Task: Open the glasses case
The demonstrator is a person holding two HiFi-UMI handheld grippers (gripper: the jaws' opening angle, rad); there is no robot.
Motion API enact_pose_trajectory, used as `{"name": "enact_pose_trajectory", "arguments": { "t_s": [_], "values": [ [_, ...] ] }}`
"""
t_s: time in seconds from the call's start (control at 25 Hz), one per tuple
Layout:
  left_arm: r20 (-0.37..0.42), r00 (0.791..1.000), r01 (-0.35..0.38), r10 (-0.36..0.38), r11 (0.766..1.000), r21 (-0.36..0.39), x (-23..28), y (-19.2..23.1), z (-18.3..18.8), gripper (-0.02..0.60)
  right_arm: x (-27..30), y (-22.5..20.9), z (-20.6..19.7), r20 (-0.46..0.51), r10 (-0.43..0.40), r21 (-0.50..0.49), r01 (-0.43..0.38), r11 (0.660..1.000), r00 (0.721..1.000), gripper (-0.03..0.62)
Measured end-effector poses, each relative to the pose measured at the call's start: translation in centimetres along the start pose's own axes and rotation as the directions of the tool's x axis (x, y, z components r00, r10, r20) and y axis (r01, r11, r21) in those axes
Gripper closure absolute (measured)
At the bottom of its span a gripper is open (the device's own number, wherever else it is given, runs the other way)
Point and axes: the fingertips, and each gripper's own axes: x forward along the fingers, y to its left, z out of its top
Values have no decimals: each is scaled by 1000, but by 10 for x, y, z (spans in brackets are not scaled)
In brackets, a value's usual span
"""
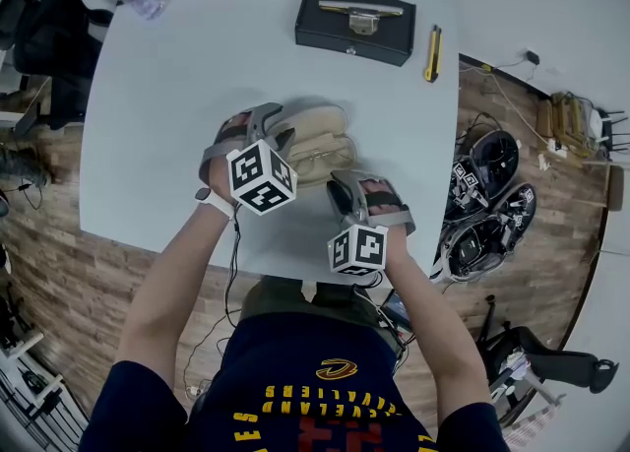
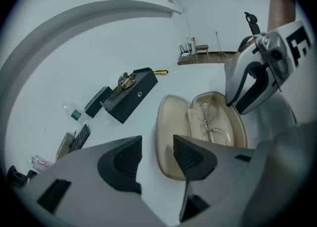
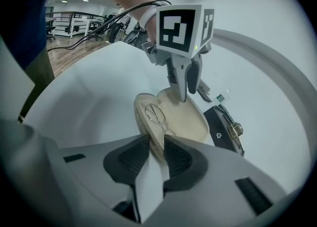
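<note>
Both halves of case (image 2: 168, 127) flat open; left tongs (image 2: 157, 148) wide, empty, right tongs (image 3: 152, 146) pinching rim. Jerk there, glasses (image 2: 208, 119) could slide out.

Glasses case (image 1: 307, 130) lying open on the white table (image 1: 177, 96).
Beige and cream-lined, its lid is swung fully back so both halves face up side by side. Thin wire-framed glasses (image 2: 210, 119) lie folded in the half nearer me; that half's end sits pinched in my right gripper (image 3: 156, 144).
</note>
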Motion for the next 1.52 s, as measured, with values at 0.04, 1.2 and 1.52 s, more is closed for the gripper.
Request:
{"name": "enact_pose_trajectory", "arguments": {
  "t_s": [0.04, 1.2, 1.52],
  "values": [
    [3, 1000, 0, 0, 1000, 0, -1, -1, 1, 371, 0, -1, 0, 2, -5, 3, 5, 1000, 1000, 496],
    [345, 936, 85, 66, 911, -404, -143, -26, 37, 379, -127, -87, -22, 92, -262, 736, 112, 668, 961, 476],
    [518, 855, 290, 23, 807, -515, -214, -63, 68, 417, -233, -130, -14, 170, -439, 920, 18, 391, 882, 556]
  ]
}}
